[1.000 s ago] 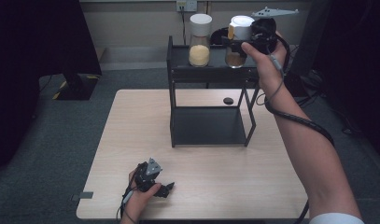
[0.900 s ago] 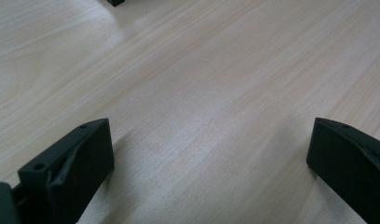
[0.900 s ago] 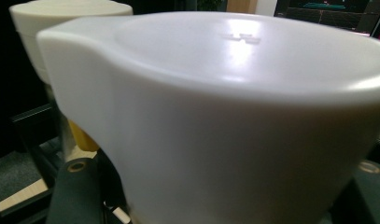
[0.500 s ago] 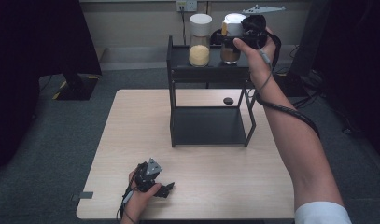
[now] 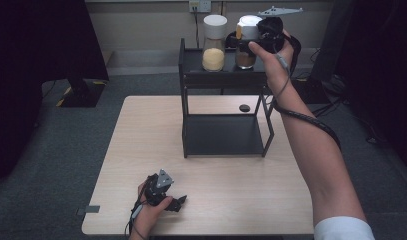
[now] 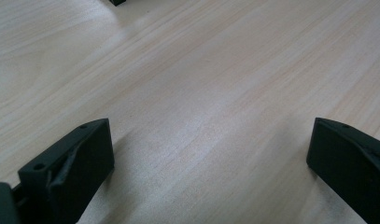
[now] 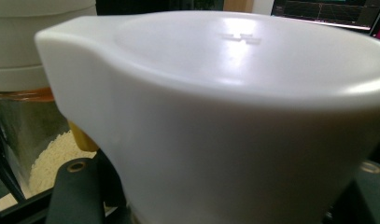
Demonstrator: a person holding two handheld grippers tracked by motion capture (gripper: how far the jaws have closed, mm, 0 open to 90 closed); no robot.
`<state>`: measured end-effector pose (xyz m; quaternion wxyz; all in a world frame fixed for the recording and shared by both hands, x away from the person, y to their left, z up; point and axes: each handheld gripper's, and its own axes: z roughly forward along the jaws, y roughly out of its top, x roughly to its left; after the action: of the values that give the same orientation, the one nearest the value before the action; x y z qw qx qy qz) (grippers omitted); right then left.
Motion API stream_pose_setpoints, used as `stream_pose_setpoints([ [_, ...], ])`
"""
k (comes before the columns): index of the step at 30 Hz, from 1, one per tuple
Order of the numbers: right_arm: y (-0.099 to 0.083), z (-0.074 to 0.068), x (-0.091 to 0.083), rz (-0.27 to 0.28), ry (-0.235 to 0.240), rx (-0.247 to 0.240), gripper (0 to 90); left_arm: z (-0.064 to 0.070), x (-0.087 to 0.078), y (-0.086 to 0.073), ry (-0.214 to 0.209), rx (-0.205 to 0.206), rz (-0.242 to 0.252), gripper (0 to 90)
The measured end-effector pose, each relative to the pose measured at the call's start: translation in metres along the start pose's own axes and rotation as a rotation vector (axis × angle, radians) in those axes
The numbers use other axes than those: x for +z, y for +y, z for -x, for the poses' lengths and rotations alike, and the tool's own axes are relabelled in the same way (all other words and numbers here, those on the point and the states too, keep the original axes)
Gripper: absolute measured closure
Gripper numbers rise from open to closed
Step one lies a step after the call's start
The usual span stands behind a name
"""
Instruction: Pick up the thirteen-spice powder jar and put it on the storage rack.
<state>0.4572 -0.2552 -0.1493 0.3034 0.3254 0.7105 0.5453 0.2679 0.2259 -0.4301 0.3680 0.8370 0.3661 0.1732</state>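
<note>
1. The right gripper grips the brown jar below its white lid, on top of the black shelf.
2. Beside it on the shelf stands the yellow jar.
3. The left gripper lies open on the table, well in front of the shelf.

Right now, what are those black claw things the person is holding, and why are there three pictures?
They are hand-held grabbers with two jaws. One camera looks down from above; one rides on each grabber. The left gripper rests open on the pale wooden table, holding nothing. The right gripper is up at the black metal shelf, its jaws around the white-lidded jar of brown powder, beside a white-lidded jar of yellow grains. Whether it is squeezing is unclear. Its camera sees the white lid close up.
</note>
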Motion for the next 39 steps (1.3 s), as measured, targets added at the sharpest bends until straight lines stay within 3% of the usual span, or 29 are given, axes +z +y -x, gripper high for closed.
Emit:
stream_pose_setpoints([
  [7, -0.002, -0.005, -0.001, 0.009, -0.022, -0.004, 29.0, 0.000, 0.000, 0.000, 0.000, 0.000, 0.001, 0.0],
  [12, 0.000, -0.012, -0.001, -0.001, -0.045, -0.013, 13.2, 0.000, 0.000, 0.000, 0.000, -0.001, 0.001, 0.0],
  [19, -0.002, -0.018, -0.008, 0.008, -0.075, 0.005, 1.2, 0.000, 0.000, 0.000, 0.000, -0.001, 0.001, 0.0],
  [24, -0.008, -0.021, -0.018, 0.035, -0.081, 0.029, 0.0, 0.000, 0.000, 0.000, 0.000, -0.001, 0.001, 0.0],
  [27, -0.011, -0.024, -0.022, 0.037, -0.087, 0.076, 0.0, 0.000, 0.000, 0.000, 0.000, -0.001, 0.001, 0.0],
  [30, -0.015, -0.025, -0.027, 0.042, -0.076, 0.079, 0.0, 0.000, 0.000, 0.000, 0.000, -0.001, 0.001, 0.0],
  [39, -0.027, -0.036, -0.038, 0.057, -0.104, 0.094, 0.0, 0.000, 0.000, 0.000, 0.001, -0.002, 0.001, 0.0],
])
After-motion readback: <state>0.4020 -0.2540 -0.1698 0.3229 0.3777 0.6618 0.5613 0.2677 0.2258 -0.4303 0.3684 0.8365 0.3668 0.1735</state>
